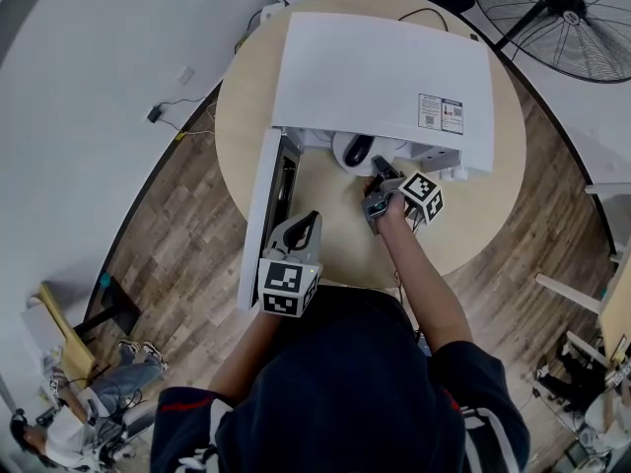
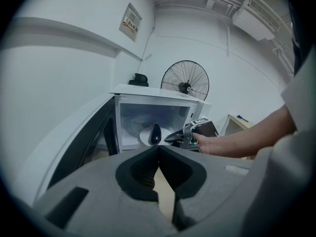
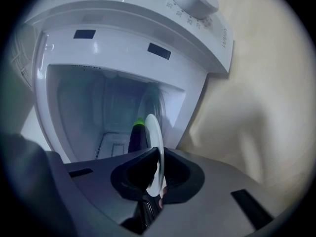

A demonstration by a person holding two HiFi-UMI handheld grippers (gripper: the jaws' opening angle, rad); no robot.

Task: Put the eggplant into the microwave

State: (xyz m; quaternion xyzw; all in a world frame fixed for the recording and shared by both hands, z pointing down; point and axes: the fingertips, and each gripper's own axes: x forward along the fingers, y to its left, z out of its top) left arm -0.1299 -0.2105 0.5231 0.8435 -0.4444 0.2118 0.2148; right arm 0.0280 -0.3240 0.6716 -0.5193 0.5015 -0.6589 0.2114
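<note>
Plate point(image 3: 157, 132) rim is clamped in right gripper point(image 3: 157, 151) at microwave point(image 3: 128, 31) mouth, so eggplant point(image 3: 136, 141) could be rolled off by tilt.

Your right claw point(image 3: 159, 151) covers near edge of plate point(image 3: 154, 132); eggplant point(image 3: 136, 137) beyond claw tips half hidden behind plate rim. Head view: microwave point(image 1: 380, 72) roof hides plate's far half ahead of claw; label point(image 1: 440, 112) print too small to read. Fan point(image 1: 567, 13) cut off by frame edge, far right of claw.
</note>
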